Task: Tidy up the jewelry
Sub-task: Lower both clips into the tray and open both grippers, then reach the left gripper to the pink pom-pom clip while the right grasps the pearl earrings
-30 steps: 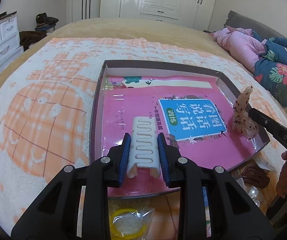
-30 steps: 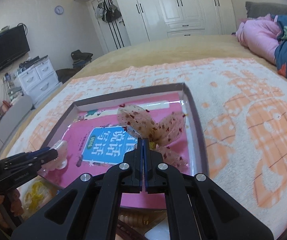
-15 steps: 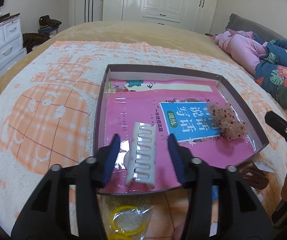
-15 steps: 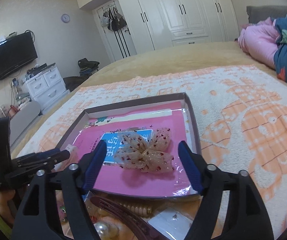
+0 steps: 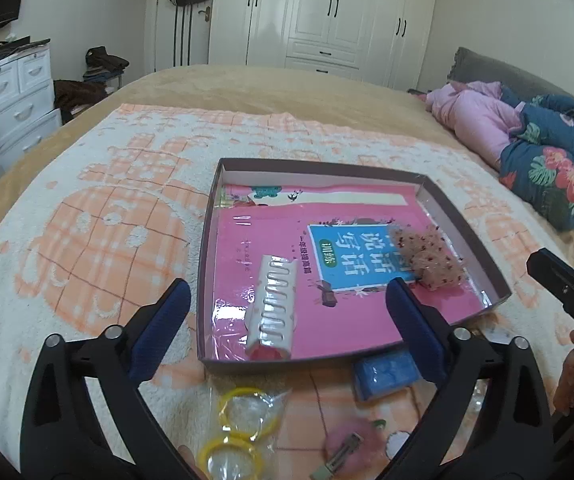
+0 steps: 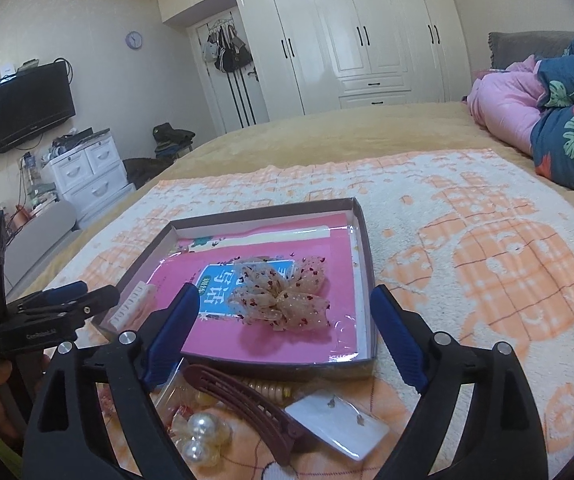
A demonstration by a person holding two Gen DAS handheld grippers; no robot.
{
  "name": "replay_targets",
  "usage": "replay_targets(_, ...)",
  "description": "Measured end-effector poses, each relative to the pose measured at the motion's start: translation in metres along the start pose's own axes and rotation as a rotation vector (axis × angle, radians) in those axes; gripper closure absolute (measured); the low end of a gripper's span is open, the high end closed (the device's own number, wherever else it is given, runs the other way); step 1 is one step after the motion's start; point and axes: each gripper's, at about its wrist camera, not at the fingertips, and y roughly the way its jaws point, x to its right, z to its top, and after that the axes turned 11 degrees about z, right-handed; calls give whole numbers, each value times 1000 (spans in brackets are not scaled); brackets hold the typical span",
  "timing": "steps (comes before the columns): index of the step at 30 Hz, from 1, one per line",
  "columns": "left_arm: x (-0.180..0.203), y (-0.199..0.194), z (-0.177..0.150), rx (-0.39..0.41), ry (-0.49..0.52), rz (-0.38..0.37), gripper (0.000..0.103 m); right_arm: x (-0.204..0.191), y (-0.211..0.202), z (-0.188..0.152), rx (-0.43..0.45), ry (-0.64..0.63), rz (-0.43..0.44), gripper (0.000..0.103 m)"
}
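A shallow dark-rimmed box (image 5: 209,240) (image 6: 367,240) with a pink book inside lies on the bed. A white hair claw clip (image 5: 271,307) (image 6: 133,305) lies in its near-left part. A sheer speckled flower hair bow (image 5: 427,256) (image 6: 281,300) lies on the book at the right. My left gripper (image 5: 287,328) is wide open and empty, pulled back above the box's near edge. My right gripper (image 6: 285,338) is wide open and empty, just short of the bow.
In front of the box lie bagged yellow hair rings (image 5: 243,416), a blue packet (image 5: 385,372), a small clip (image 5: 339,458), a maroon hair clip (image 6: 243,404), pearl beads (image 6: 201,436), a beige comb (image 6: 267,391) and an earring card (image 6: 337,424). Folded quilts (image 5: 543,160) lie far right.
Both grippers opened, letting go of the white claw clip and the flower bow, which now lie in the box. Both grippers then drew back and opened wider.
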Motion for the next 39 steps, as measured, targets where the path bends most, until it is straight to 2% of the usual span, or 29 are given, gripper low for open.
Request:
replay_targets(11, -1, -34, -12, 43, 11, -3, 12, -17, -31, -9, 31, -62, -5, 15)
replay_targets(26, -4, -63, -33, 71, 31, -5, 12, -42, -51, -43, -30, -120, 2, 15)
replay_targets(39, 0, -70, -56, 51, 63, -23, 12, -55, -54, -68, -101, -154, 2, 15)
